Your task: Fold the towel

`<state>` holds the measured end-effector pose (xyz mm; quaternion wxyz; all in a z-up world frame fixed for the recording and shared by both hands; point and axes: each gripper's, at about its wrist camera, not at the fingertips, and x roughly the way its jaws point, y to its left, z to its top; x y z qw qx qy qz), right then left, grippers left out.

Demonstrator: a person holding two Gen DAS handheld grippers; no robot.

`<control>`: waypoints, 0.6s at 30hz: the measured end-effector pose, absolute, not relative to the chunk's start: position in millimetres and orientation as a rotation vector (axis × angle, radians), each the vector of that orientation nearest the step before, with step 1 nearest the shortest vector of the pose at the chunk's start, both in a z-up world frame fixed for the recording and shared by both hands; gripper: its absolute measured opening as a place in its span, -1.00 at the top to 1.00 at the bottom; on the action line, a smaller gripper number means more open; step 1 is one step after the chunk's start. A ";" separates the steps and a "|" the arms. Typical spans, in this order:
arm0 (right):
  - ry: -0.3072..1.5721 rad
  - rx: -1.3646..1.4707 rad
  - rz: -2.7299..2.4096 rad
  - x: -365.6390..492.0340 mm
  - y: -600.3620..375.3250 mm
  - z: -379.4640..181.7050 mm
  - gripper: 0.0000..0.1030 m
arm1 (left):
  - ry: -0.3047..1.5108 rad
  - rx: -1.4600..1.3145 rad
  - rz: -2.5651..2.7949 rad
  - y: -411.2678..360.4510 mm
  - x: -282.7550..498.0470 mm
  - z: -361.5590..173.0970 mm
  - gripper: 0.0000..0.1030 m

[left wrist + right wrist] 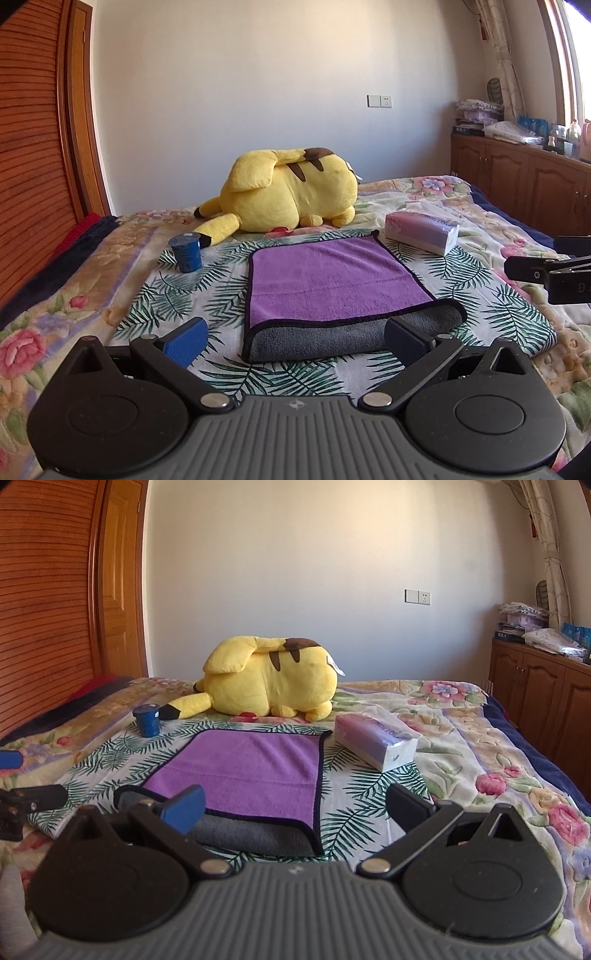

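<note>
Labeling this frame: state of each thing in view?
towel: flat, near edge folded over, grey side up
left gripper: jaws open, empty
right gripper: jaws open, empty
cup: upright
tissue pack: lying flat
plush: lying down

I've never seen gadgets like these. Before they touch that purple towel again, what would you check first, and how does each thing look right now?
1. Left gripper open and empty: ok.
2. Right gripper open and empty: ok.
3. Towel lying flat, near edge turned over showing its grey side: ok.
4. Blue cup clear of the towel: ok, it stands apart on the left.
5. Tissue pack clear of the towel: ok, though close to the far right corner.
6. Plush toy out of the way: ok, behind the towel.
</note>
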<state>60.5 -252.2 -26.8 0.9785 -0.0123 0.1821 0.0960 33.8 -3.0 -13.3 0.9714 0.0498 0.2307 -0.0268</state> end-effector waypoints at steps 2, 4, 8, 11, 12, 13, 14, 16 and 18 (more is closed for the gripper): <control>0.372 -0.029 0.193 63.5 -251.9 -27.8 -1.00 | 0.481 0.093 -0.069 -3.8 36.4 -13.8 -0.69; 0.377 -0.030 0.193 67.1 -251.4 -28.9 -1.00 | 0.487 0.095 -0.077 -5.4 38.5 -13.8 -0.69; 0.394 -0.034 0.199 75.7 -250.8 -31.3 -1.00 | 0.492 0.095 -0.085 -6.4 44.9 -12.7 -0.68; 0.402 -0.040 0.204 81.1 -248.4 -33.2 -1.00 | 0.498 0.084 -0.090 -4.1 52.6 -12.0 -0.68; 0.403 -0.041 0.206 81.7 -248.7 -33.9 -1.00 | 0.501 0.081 -0.091 -3.2 55.6 -12.3 -0.68; 0.406 -0.043 0.209 83.4 -248.1 -34.5 -1.00 | 0.503 0.079 -0.093 -2.9 57.7 -13.0 -0.68; 0.408 -0.044 0.212 85.2 -247.5 -35.0 -1.00 | 0.506 0.077 -0.095 -2.2 60.0 -13.4 -0.68; 0.413 -0.048 0.214 89.2 -246.3 -36.1 -1.00 | 0.515 0.070 -0.104 -0.3 65.8 -14.9 -0.67; 0.418 -0.051 0.216 93.8 -245.2 -37.1 -1.00 | 0.527 0.070 -0.110 1.3 71.0 -16.8 -0.67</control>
